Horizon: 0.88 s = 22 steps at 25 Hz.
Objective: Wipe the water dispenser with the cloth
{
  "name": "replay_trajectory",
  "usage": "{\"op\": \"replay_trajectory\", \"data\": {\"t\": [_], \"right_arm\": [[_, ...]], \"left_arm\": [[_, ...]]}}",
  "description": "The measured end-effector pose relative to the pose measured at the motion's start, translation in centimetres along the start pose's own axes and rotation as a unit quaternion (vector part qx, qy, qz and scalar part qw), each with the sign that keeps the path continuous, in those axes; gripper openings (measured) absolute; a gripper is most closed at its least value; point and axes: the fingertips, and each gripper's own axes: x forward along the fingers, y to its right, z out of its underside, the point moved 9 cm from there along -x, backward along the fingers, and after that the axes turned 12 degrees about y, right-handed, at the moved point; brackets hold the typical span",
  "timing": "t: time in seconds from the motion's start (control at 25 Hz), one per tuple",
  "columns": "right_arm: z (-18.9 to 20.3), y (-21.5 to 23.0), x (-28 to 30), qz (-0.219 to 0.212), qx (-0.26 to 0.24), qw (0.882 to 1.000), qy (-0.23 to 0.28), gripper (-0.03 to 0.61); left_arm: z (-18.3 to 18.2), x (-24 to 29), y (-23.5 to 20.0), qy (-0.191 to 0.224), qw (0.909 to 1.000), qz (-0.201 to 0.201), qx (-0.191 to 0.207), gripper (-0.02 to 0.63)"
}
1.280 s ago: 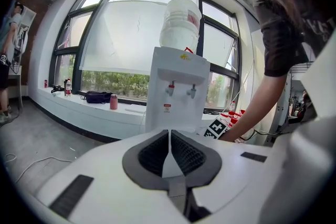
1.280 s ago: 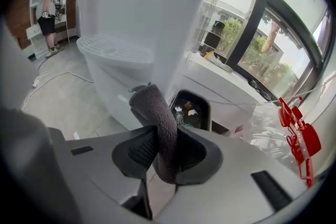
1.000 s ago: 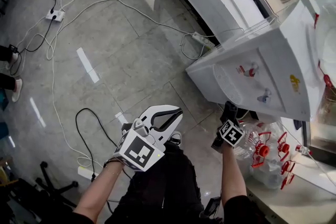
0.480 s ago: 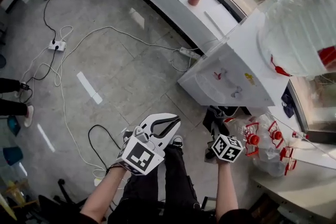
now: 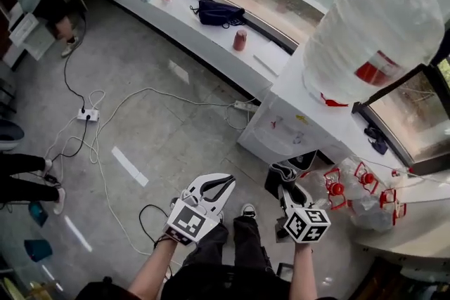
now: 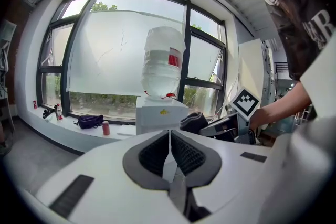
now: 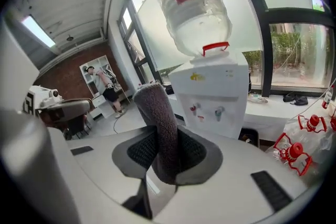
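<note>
One cloth point(image 7: 156, 113) stands pinched between the right gripper point(image 7: 167, 153)'s fingers point(image 7: 198, 152) — the left gripper point(image 6: 170, 150)'s fingers point(image 6: 151, 155) meet, empty.

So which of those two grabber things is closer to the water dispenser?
Right. The right gripper, gripping the cloth, sits in front of the water dispenser; the left gripper, shut and empty, is farther off to its left.

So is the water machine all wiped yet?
Not yet. Done: the right tongs grip the grey cloth. In hand: the cloth is held up facing the white water dispenser, not touching it. Left: all the wiping. The left tongs are shut, empty.
</note>
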Motion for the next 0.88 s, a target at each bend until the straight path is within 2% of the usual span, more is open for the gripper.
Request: {"op": "replay_trajectory", "data": {"t": [0.2, 0.4, 0.64, 0.88], "right_arm": [[-2.3, -3.3, -5.0, -0.007, -0.017, 1.000, 0.022, 0.103], [-4.1, -4.2, -8.9, 0.015, -0.023, 0.998, 0.056, 0.103], [-4.8, -4.0, -13.4, 0.043, -0.012, 0.996, 0.083, 0.103], [-4.1, -3.1, -18.0, 0.069, 0.001, 0.992, 0.103, 0.103]], "left_arm": [[-2.1, -3.1, 1.6, -0.007, 1.0000, 0.000, -0.004, 0.020], [-4.1, -4.4, 2.7, -0.005, 0.9999, 0.016, -0.002, 0.020], [-5.2, -2.7, 6.1, -0.002, 0.9974, 0.072, -0.005, 0.020], [-5.8, -0.6, 11.3, -0.006, 0.9896, 0.143, 0.012, 0.020]]}}
